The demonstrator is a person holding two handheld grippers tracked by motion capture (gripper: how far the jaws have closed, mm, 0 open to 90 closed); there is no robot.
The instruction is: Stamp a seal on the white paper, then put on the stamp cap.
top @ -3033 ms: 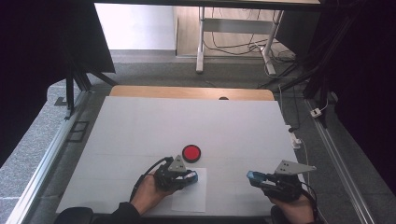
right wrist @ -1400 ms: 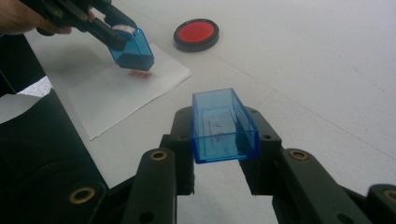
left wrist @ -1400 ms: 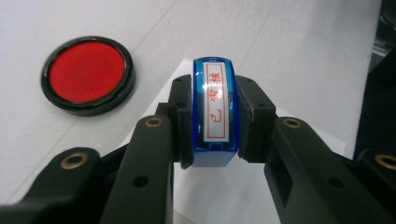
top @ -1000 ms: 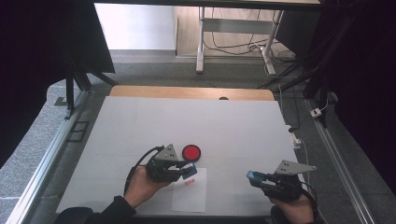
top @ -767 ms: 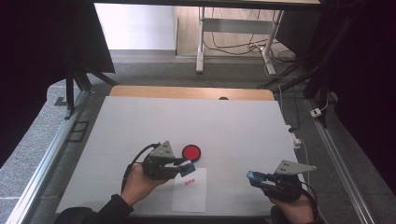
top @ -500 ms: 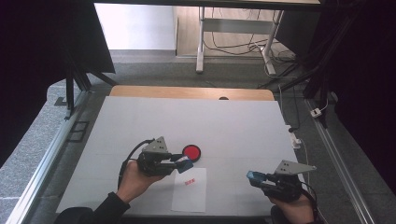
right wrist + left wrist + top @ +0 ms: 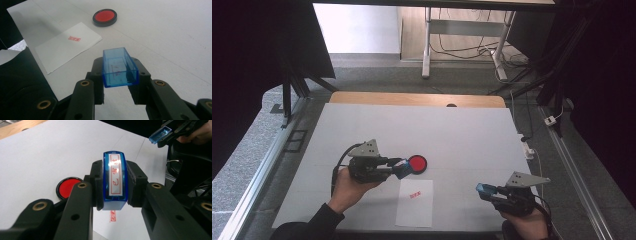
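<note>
Since three seconds ago, the left gripper (image 7: 401, 168) has lifted off the white paper sheet (image 7: 415, 203) toward the round red ink pad (image 7: 417, 162), leaving a red imprint (image 7: 415, 195). It is clamped on the blue plastic rectangular stamp (image 7: 114, 180); the right gripper (image 7: 117, 75) pinches the clear blue stamp cap (image 7: 118, 67) above the counter (image 7: 462, 130). Both look light, rigid, slick; flat long sides suit gripping.

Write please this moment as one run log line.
left tongs: shut on stamp | right tongs: shut on stamp cap | paper: red print | ink pad: open
</note>
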